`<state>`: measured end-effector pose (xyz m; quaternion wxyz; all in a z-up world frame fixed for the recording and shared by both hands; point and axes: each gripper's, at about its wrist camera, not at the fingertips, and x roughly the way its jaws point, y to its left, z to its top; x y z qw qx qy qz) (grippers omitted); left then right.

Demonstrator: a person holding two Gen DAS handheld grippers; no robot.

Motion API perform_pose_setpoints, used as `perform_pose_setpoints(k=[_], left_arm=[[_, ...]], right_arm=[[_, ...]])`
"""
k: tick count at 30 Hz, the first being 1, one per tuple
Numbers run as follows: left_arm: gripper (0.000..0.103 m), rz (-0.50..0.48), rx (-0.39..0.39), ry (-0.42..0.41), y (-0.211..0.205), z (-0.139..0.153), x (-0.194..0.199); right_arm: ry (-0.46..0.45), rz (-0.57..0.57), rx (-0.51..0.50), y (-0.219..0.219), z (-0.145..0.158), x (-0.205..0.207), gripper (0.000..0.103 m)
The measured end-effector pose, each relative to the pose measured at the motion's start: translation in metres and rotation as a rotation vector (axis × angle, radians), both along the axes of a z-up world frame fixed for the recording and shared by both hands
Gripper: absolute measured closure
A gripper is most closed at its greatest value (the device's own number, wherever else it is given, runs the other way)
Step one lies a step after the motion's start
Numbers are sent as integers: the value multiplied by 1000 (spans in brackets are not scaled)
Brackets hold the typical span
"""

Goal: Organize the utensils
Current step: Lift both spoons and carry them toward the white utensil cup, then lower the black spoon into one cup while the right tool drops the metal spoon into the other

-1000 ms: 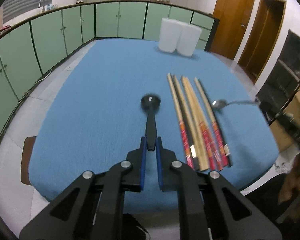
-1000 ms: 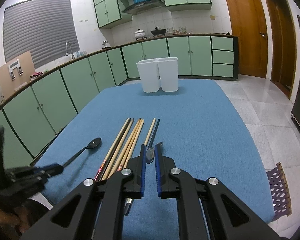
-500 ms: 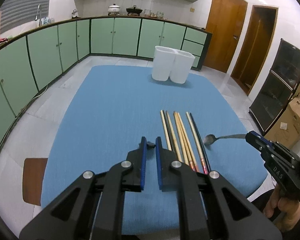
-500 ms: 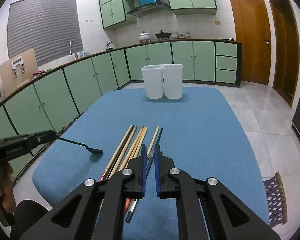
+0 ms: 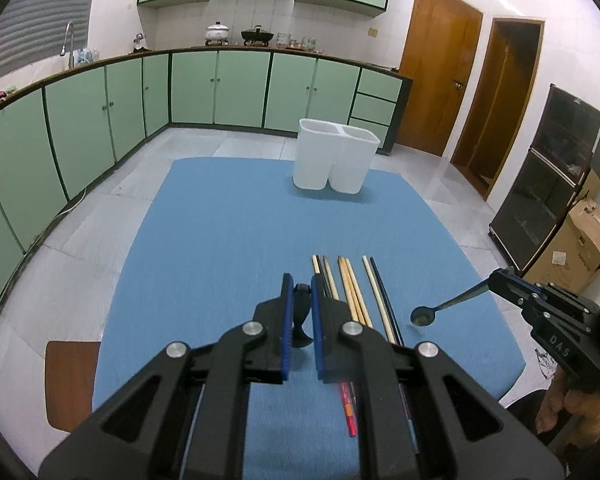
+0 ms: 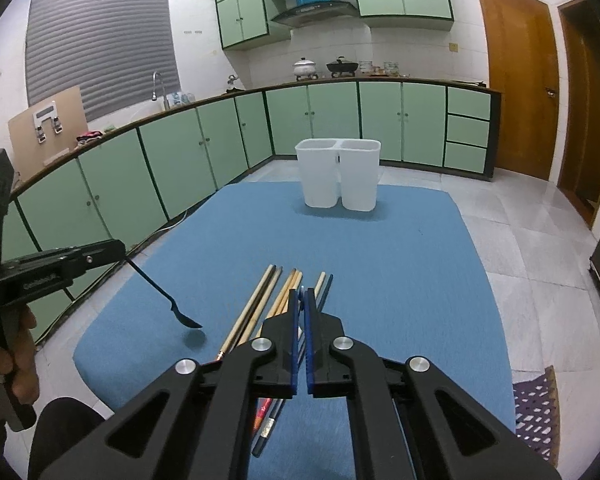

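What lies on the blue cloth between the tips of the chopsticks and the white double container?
Nothing: between the chopsticks and the white container only bare blue cloth shows, clearest in the right wrist view.

Kitchen backdrop, green and wood.
Curved run of green cabinets (image 6: 312, 120) under a dark countertop; white pot (image 6: 306, 67) beside black wok (image 6: 342, 66); wooden doors (image 5: 440, 80); cardboard box (image 5: 584, 240); shuttered window (image 6: 100, 40).

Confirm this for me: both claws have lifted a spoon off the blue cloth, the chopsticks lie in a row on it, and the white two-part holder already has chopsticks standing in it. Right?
Wrong on the holder. The right wrist view shows the white two-part holder with nothing standing up out of it. The rest holds: the left claw and right claw each hold a spoon above the blue cloth, and the chopsticks lie in a row on it.
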<state>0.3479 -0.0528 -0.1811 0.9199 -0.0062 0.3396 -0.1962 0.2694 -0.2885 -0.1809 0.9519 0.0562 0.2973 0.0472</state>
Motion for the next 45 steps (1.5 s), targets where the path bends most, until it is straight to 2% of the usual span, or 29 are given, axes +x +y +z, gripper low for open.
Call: perform_pose_setpoints(k=[5,10,19,26,30,34,40,42,45], left_arm=[[95,-19,-9,-8,-3,10,9],[95,-47,3,-46,-17,38,38],[95,-98,18,-150,-61,110,120],[95,-101,-2,-209,-104,138,193],[95,-90,-14,-210,-131,135,240],[96,-83,8,-172,-156,105,282],[95,-78,44,-116,-169,60,307],[95,-71,45,-94,-168,51,311],[94,-57,51,-77,-162,48,314]], right_arm=[[12,30,26,-7,16,11,100],[24,67,64,-24,52,43,100],[16,89,46,-51,118,143,100],[24,59,30,-68,145,238,100],[20,28,23,-78,140,281,100],[62,4,3,-86,113,321,100],[141,-13,11,-95,64,351,100],[155,-12,21,-98,55,354,100],[142,-19,40,-103,59,351,95]])
